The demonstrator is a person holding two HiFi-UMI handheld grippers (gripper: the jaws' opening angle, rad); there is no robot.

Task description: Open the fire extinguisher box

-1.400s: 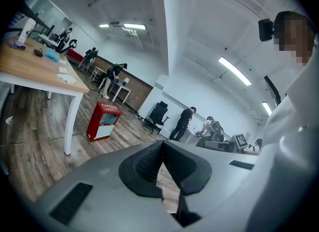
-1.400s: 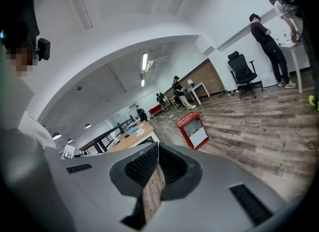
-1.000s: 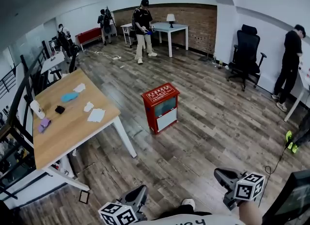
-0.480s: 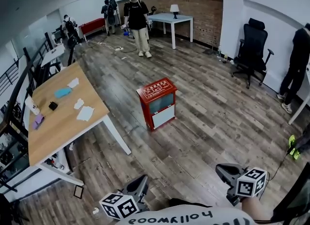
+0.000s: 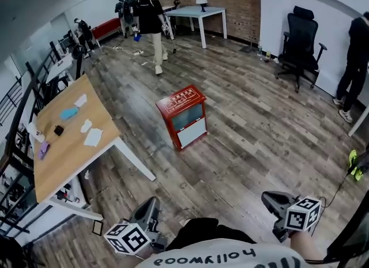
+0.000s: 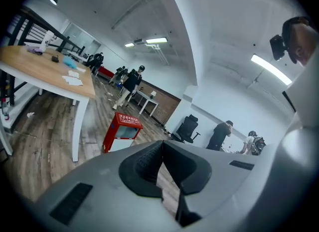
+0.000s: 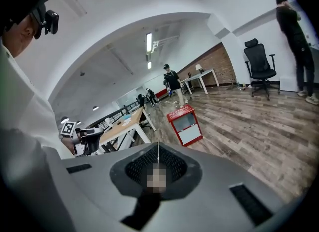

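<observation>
The red fire extinguisher box (image 5: 181, 116) stands upright on the wood floor, door closed, with a glass pane over a white panel on its front. It also appears ahead in the left gripper view as the red box (image 6: 122, 131) and in the right gripper view as the red box (image 7: 185, 124). My left gripper (image 5: 151, 203) is at the bottom left of the head view, far short of the box, shut and empty. My right gripper (image 5: 268, 197) is at the bottom right, its pads meeting, nothing between them. Both jaws point toward the box from a distance.
A wooden table (image 5: 69, 146) with papers and small items stands left of the box. A person in black (image 5: 149, 16) walks behind it. A black office chair (image 5: 301, 39) and another person (image 5: 354, 59) are at the right wall. A white table (image 5: 199, 12) stands at the back.
The view has shifted, and the box sits slightly lower and further left in it. The person in black has walked left. My left gripper has dropped toward the lower left; the right has barely moved.
</observation>
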